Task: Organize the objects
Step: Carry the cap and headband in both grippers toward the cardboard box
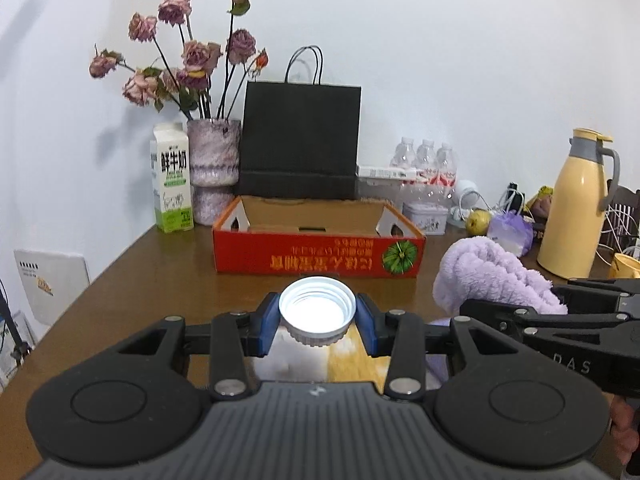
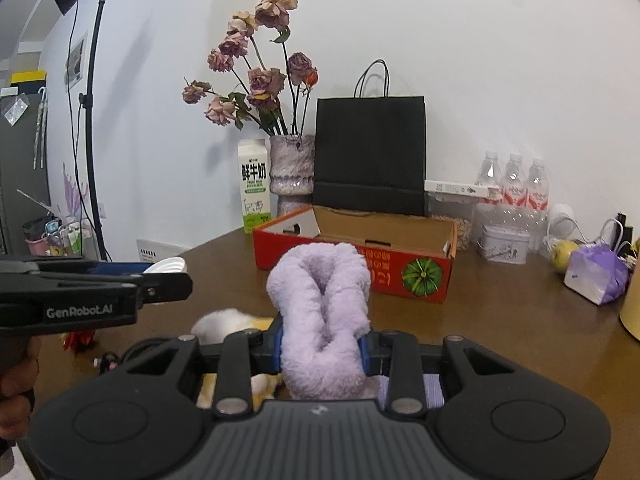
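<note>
My left gripper (image 1: 318,318) is shut on a white screw cap (image 1: 317,307), its open side up, held above the brown table short of the red cardboard box (image 1: 316,258). My right gripper (image 2: 322,350) is shut on a folded lilac fluffy towel (image 2: 320,300) that sticks up between the blue pads. In the left wrist view the towel (image 1: 492,276) and the right gripper show at the right edge. In the right wrist view the left gripper (image 2: 164,276) with the cap (image 2: 170,266) shows at the left. The open box (image 2: 356,258) lies ahead of both.
Behind the box stand a black paper bag (image 1: 300,140), a vase of dried roses (image 1: 214,164) and a milk carton (image 1: 171,184). Water bottles (image 1: 426,164), a tin (image 1: 425,218), a pear (image 1: 478,221) and a yellow thermos jug (image 1: 576,204) crowd the right. A white and yellow cloth (image 2: 228,326) lies below the grippers.
</note>
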{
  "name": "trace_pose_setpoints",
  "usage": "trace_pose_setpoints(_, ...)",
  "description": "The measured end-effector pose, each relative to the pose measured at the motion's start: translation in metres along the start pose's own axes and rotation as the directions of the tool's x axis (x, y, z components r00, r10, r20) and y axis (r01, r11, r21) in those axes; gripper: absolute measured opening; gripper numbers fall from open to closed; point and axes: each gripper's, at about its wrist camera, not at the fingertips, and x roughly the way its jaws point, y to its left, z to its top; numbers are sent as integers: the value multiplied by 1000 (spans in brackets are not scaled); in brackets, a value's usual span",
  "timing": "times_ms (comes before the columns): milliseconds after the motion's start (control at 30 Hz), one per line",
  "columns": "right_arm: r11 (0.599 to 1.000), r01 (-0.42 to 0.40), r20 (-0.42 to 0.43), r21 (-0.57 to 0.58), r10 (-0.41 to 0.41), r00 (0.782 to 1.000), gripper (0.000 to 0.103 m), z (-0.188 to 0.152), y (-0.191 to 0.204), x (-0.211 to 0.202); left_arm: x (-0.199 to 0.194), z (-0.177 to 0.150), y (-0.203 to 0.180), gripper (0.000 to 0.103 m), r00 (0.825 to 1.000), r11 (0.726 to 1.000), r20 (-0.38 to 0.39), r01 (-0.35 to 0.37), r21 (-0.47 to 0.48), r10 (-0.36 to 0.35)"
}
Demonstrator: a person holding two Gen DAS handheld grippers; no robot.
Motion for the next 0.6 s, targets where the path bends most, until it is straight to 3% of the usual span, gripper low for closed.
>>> trace_pose_setpoints(600, 999, -37, 38, 17, 36, 999, 31, 59, -30, 62, 60, 55, 0, 41, 995, 996, 51, -86, 1, 86)
